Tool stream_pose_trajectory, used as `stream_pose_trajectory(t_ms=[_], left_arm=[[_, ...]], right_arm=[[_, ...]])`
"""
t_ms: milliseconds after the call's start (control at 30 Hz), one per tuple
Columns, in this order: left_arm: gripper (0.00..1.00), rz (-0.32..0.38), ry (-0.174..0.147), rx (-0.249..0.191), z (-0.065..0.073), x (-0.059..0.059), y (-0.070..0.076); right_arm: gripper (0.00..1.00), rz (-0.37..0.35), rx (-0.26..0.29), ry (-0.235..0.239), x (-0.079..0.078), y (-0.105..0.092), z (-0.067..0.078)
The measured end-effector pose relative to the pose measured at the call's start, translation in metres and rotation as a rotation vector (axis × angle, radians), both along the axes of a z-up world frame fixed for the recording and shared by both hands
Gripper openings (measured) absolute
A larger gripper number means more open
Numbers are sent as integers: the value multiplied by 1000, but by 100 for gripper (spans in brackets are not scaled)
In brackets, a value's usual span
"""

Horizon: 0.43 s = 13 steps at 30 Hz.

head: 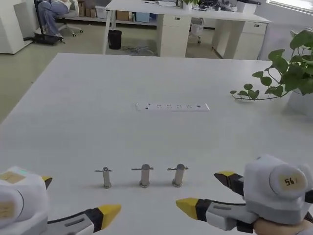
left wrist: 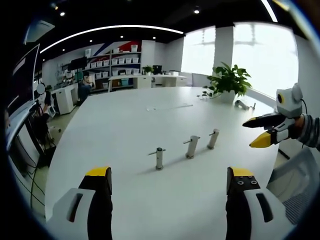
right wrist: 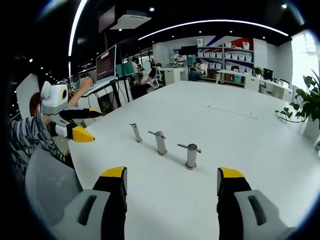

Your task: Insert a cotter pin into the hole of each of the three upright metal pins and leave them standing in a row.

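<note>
White office table (head: 98, 122), power strip (head: 172, 106), potted plant (head: 288, 73), three metal pins (head: 145, 175) abreast

- White table (head: 98, 98): large matte top, used as the reference for the items below.
- Power strip (head: 172, 106): flat, at table centre.
- Potted plant (head: 288, 68): at table's right edge.
- White desks (head: 186, 24), black bin (head: 115, 39): beyond table's far edge, on pale floor (head: 19, 68).
- Windows (left wrist: 215, 50): bright, behind the plant side.
- Shelving (left wrist: 122, 62): on the wall past the far end, apparently holding bins.
- Light strip (left wrist: 115, 28): overhead, on a dark ceiling.
</note>
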<state>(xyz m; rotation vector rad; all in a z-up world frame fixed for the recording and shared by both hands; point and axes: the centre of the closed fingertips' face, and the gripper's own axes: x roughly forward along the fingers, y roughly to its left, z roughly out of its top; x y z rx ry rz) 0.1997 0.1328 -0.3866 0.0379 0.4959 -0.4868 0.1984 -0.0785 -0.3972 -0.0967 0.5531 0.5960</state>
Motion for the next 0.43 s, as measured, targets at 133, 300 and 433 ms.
stream_pose_trajectory(t_ms=[133,300,433], left_arm=[[96,0,2,3,-2,1,0],[99,-1,6,4,-5,-1,1],[99,-8,9,11,-6,-3,1]], right_arm=[[71,-20,37,21,-4,0,-6],[71,-11,36,19,-9,1,-7],[73,-9,50,7,-11,3,-5]])
